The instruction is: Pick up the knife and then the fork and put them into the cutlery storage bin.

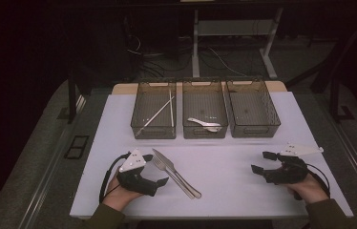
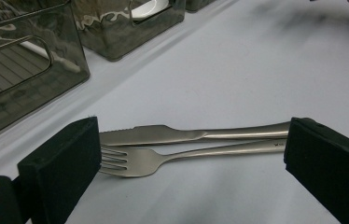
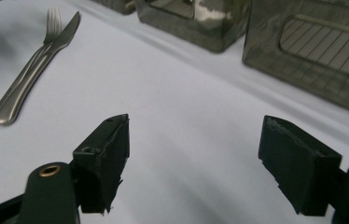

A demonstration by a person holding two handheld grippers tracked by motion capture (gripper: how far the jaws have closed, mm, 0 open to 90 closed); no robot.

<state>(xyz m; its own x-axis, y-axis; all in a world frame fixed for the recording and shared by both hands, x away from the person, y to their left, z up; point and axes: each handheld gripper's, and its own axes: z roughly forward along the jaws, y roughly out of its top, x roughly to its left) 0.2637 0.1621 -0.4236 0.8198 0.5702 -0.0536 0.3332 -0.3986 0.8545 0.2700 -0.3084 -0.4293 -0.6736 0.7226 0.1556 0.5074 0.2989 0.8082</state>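
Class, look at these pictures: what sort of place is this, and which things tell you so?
Probably a lab or workshop set up for recording, not a kitchen: a white-covered table with three sorting bins, loose cables on the floor, and desk frames behind.

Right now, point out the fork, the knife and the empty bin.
fork (image 2: 137, 161), left gripper view, on the neck just behind the tines.
knife (image 2: 154, 135), left gripper view, on the blade.
empty bin (image 1: 261, 129), high view, on its near wall.

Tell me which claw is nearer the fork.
Left. The left claw sits right beside the fork, open toward it; the right claw rests open far across the white table.
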